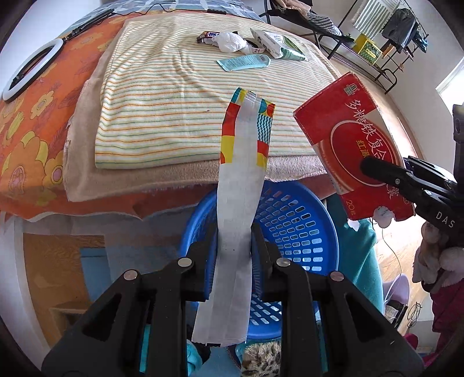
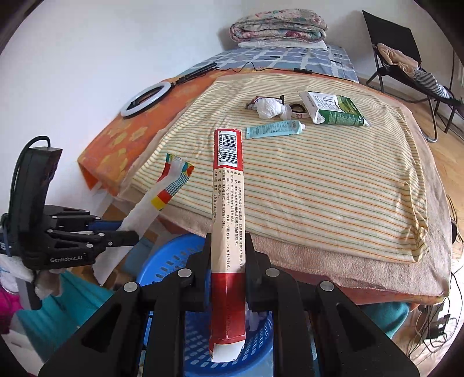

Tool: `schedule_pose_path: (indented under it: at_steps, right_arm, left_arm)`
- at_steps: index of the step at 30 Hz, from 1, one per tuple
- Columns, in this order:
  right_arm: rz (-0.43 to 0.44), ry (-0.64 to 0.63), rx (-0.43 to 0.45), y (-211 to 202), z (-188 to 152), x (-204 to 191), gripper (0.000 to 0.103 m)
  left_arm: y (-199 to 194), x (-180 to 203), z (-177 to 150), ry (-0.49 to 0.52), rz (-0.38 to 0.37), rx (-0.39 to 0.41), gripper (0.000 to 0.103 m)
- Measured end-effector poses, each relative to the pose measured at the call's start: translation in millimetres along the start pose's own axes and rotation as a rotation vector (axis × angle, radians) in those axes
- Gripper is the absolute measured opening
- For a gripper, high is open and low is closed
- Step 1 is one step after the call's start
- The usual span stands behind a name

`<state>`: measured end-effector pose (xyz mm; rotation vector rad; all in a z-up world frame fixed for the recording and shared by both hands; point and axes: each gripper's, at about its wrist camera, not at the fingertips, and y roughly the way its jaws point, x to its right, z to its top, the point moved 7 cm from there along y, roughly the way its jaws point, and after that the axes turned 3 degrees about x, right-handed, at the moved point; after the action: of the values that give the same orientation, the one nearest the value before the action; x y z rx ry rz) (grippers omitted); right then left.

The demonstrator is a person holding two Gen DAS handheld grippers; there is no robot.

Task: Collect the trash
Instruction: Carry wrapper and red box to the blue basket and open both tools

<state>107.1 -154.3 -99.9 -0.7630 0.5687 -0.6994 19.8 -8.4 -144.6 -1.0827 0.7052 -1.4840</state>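
My left gripper is shut on a flattened white paper strip with colourful printed edges, seen again as the paper strip in the right wrist view. It hangs above a blue plastic basket. My right gripper is shut on a flattened red and beige medicine box, which shows as the red box in the left wrist view. That box stands over the blue basket too. More trash lies far back on the striped blanket: crumpled white plastic, a pale blue tube, a green and white carton.
The bed carries an orange flowered sheet with a white ring light and its cable. Folded quilts sit at the head. A black folding chair and a drying rack stand on the wooden floor to the right.
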Motion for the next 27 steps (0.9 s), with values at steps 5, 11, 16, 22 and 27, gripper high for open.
schedule_pose_path:
  at_steps: [5,11,16,22,27]
  right_arm:
    - [0.023,0.002,-0.020,-3.6,-21.1,-6.7,0.015]
    - [0.048,0.020,-0.053,-2.0,-49.0,-10.3,0.015]
    - [0.059,0.047,-0.093,6.6,-70.4,-9.0,0.015]
    - [0.054,0.056,-0.134,15.9,-90.8,-6.9,0.015]
    - [0.051,0.078,-0.171,26.5,-105.9,-2.3,0.015]
  left_arm:
    - [3.1,13.1,-24.8,-0.007,-0.030,-0.031,0.021]
    - [17.2,18.6,-49.3,-0.018,-0.038,-0.082,0.021]
    - [32.1,17.8,-65.2,-0.026,-0.039,-0.128,0.021]
    - [48.5,16.2,-78.3,-0.026,-0.027,-0.179,0.021]
    - [58.9,13.1,-82.6,-0.031,-0.021,-0.206,0.021]
